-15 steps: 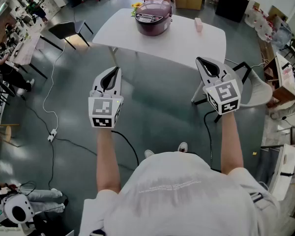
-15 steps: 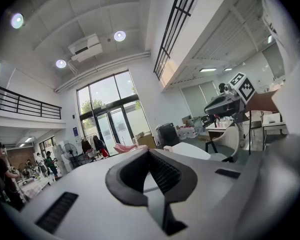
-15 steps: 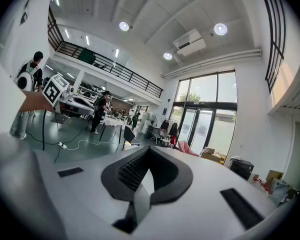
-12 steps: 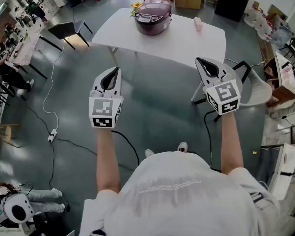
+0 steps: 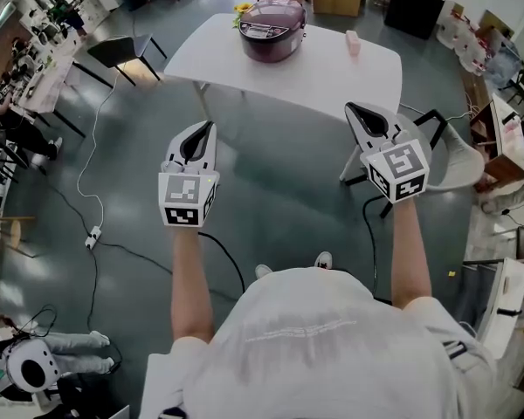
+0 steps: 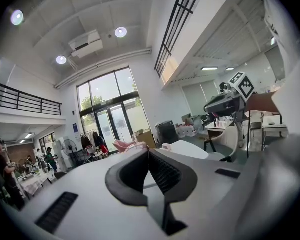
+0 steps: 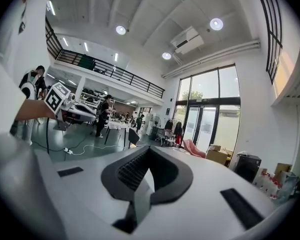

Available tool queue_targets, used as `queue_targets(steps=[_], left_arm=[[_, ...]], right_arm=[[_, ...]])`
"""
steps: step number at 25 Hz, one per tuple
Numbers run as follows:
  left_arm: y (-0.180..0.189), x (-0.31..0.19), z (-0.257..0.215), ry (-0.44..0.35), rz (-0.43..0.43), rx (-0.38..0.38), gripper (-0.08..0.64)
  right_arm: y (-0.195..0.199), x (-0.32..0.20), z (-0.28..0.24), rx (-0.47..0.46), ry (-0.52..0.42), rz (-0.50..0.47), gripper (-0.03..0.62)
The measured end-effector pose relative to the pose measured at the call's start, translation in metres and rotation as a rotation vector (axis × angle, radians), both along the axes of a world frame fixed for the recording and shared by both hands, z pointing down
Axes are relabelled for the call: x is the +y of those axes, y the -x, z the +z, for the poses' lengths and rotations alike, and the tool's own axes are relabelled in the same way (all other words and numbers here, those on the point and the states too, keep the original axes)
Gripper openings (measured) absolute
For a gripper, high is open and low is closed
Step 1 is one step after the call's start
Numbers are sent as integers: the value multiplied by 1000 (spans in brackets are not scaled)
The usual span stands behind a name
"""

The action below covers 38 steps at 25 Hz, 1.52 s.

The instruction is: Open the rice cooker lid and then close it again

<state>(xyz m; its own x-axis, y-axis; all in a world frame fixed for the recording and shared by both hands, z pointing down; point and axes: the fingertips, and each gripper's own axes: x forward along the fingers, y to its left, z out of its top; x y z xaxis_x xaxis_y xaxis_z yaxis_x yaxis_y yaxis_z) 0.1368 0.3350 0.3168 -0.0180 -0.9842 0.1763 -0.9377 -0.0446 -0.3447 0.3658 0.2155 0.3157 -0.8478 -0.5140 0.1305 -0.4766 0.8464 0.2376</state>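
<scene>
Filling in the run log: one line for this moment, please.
left gripper: shut, empty | right gripper: shut, empty | cooker: on table, lid closed, untouched

Grey floor [image 5: 271,182], white table [image 5: 332,72], tall windows [image 6: 107,111].

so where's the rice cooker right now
In the head view the rice cooker sits at the top centre, on the far side of the white table, with a small pink object to its right.
</scene>
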Motion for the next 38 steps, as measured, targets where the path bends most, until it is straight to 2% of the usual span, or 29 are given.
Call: queue_targets(steps=[6,8,9,10,11,13,18,22,28,38], left_arm=[[3,-1,8,25,-48,18,21],[1,-2,10,32,-50,31,57],[-2,-3,10,35,-47,36,109],[-5,-4,11,38,-42,37,135],[-9,-5,12,37,-38,37,138],[-16,-7,13,28,-33,32,138],[-32,-14,14,28,-38,31,138],[-44,-22,16,38,-59,25,138],[-70,-27,23,70,-95,-4,138],[-91,-40,24,68,-115,6,138]], right_arm=[[-2,-9,2,-45,41,-17,29],[-5,-11,2,-45,46,-21,33],[-6,-13,2,-46,52,-24,60],[-8,-15,3,-46,58,-26,114],[-11,-17,5,-45,62,-28,154],[-15,-20,8,-41,61,-30,183],[-27,-30,13,-45,67,-42,186],[-38,-40,20,-36,90,-66,156],[-59,-52,31,-22,108,-102,160],[-79,-72,39,-22,137,-128,161]])
